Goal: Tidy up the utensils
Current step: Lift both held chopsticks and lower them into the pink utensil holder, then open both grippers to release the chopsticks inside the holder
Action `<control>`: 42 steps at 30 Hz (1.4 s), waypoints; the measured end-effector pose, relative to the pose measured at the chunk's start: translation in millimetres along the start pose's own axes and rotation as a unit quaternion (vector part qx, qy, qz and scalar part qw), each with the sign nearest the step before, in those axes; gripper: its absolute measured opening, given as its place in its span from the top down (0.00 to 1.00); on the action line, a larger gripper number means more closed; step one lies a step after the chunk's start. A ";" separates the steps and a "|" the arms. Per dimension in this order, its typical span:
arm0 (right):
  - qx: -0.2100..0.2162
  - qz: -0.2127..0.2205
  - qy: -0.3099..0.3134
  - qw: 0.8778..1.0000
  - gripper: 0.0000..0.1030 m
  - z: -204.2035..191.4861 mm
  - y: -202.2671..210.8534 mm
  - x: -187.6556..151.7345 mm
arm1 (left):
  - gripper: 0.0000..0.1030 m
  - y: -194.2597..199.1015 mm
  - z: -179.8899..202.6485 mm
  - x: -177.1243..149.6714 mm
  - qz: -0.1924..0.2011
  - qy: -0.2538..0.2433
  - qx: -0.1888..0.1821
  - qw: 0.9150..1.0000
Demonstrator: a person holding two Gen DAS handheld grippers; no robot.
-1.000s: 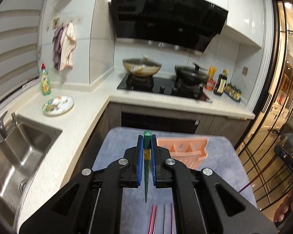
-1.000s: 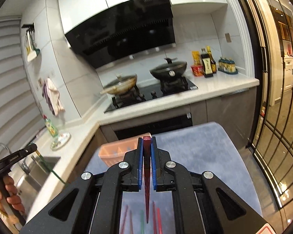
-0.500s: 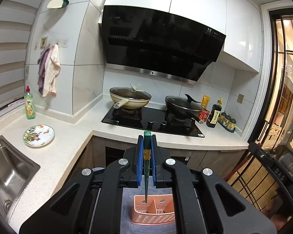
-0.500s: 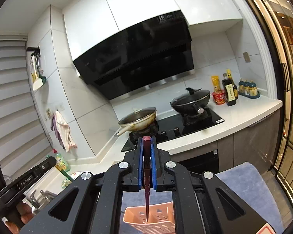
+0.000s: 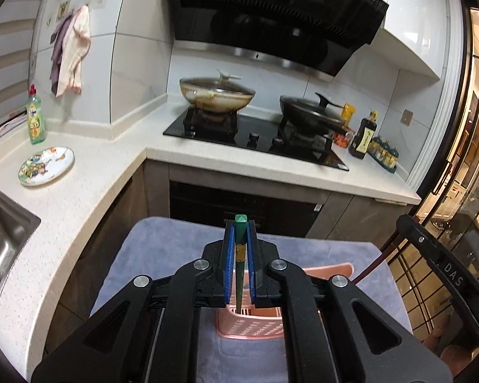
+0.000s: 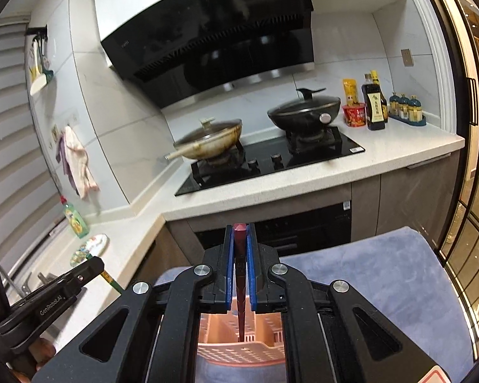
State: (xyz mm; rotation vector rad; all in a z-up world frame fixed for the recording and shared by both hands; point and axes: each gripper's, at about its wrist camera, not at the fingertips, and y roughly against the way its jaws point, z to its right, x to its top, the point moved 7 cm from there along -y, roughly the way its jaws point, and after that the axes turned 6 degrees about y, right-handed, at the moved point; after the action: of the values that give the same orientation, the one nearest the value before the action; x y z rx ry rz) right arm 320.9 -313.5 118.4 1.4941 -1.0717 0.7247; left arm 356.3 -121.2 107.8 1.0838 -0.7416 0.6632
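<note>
Meanwhile, both grippers had descended: the left gripper (image 5: 239, 266), clamped on a green chopstick (image 5: 239, 268), and the right gripper (image 6: 239, 274), clamped on a dark-red chopstick (image 6: 240, 287), poked tips into the pink perforated plastic basket (image 6: 239, 351) at lower centre.

Black range hood (image 5: 271, 16) on wall above black hob (image 5: 255, 137). Lidded tan wok (image 5: 217, 94) on left burner, lidded black wok (image 5: 313, 113) on right. Dark sauce bottle (image 5: 364, 137) and small jars (image 5: 384, 156) right of hob. Green detergent bottle (image 5: 35, 116) near patterned plate (image 5: 46, 166) on white tabletop (image 5: 89, 185). Cloths (image 5: 70, 51) hang on tiled wall. Steel sink (image 5: 3, 239) at left edge. Grey mat (image 6: 383, 284) in foreground.
</note>
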 end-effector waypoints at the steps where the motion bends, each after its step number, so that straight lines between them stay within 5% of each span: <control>1: -0.003 -0.002 0.001 1.000 0.91 1.7 -0.1 -2.7 | 0.93 -0.9 -1.6 -2.3 -0.003 -0.001 0.003 1.000; 5: -0.007 0.002 -0.003 1.000 0.87 6.2 11.1 -4.1 | 0.87 4.0 -6.1 -8.6 -0.009 -0.003 0.012 1.000; 7: -0.007 0.009 -0.005 1.000 0.79 8.7 22.7 -1.3 | 0.66 11.6 -6.8 -7.8 -0.004 -0.004 0.015 1.000; 10: -0.006 0.019 -0.008 1.000 0.74 10.1 46.2 2.0 | 0.48 33.9 -5.1 -7.7 0.014 -0.017 0.032 0.999; 14: 0.004 0.021 0.005 1.000 0.69 3.6 78.5 -3.7 | 0.44 61.2 -0.7 -13.4 0.025 -0.043 0.048 0.998; 18: -0.009 0.033 0.036 0.999 0.53 -1.3 115.9 -20.8 | 0.39 92.3 4.4 -29.5 0.034 -0.071 0.059 0.995; 30: -0.032 0.003 0.077 0.996 0.53 -2.2 208.8 -110.9 | 0.37 161.3 -30.2 -111.5 -0.007 -0.073 0.080 0.994; 42: -0.047 -0.071 0.099 0.991 0.53 2.1 243.3 -213.4 | 0.29 191.1 -64.9 -226.7 -0.074 -0.076 0.088 0.990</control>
State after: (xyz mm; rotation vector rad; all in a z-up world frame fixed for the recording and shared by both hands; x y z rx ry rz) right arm 13.7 -261.7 30.7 1.3712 -0.8294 0.6960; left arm 86.5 -23.5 8.9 1.3502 -0.7346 0.5310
